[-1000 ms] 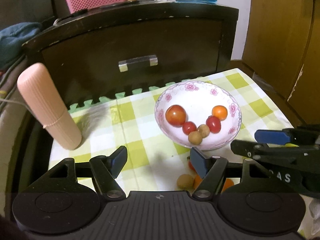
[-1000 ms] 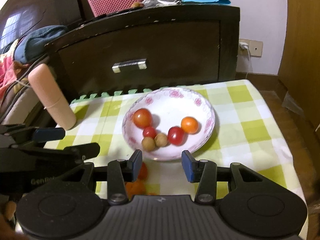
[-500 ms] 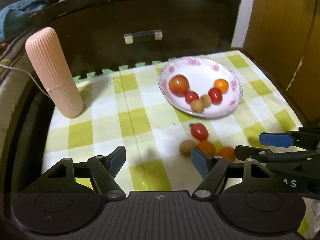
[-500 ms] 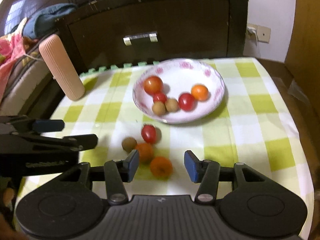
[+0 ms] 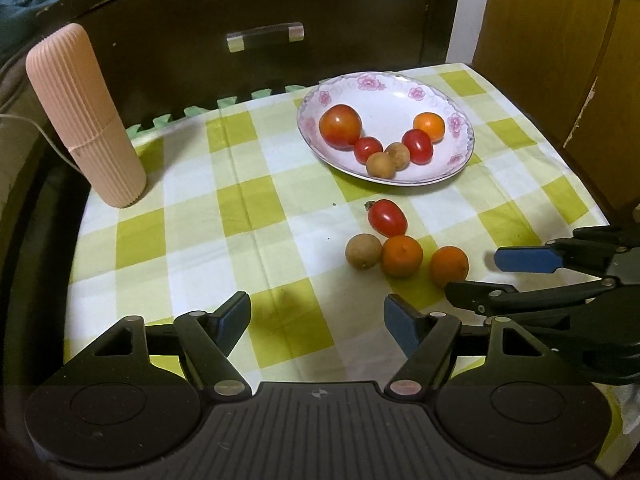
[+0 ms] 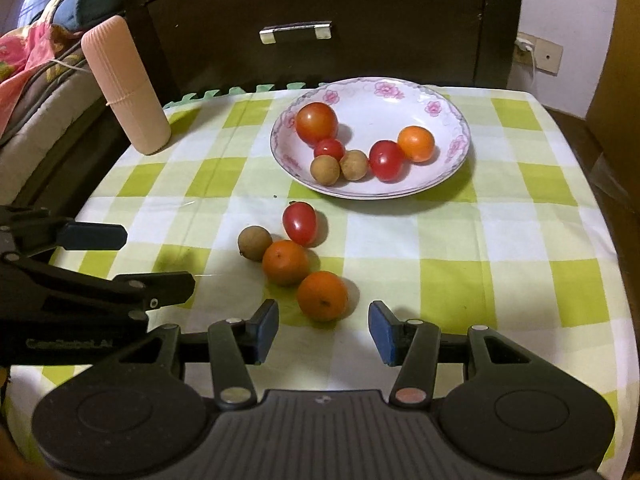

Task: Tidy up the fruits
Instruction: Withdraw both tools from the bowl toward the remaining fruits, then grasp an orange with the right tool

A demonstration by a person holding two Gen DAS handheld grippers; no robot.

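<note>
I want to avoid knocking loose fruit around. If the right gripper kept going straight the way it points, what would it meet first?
Most likely the nearest orange, lying on the checked cloth just ahead of the open right gripper, roughly centred between its fingers. Depth is uncertain.

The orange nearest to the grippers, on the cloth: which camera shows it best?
The right wrist view: the orange lies whole and large just ahead of the open right gripper. In the left wrist view, the orange is smaller, off to the right, partly covered below by the other gripper's finger.
</note>
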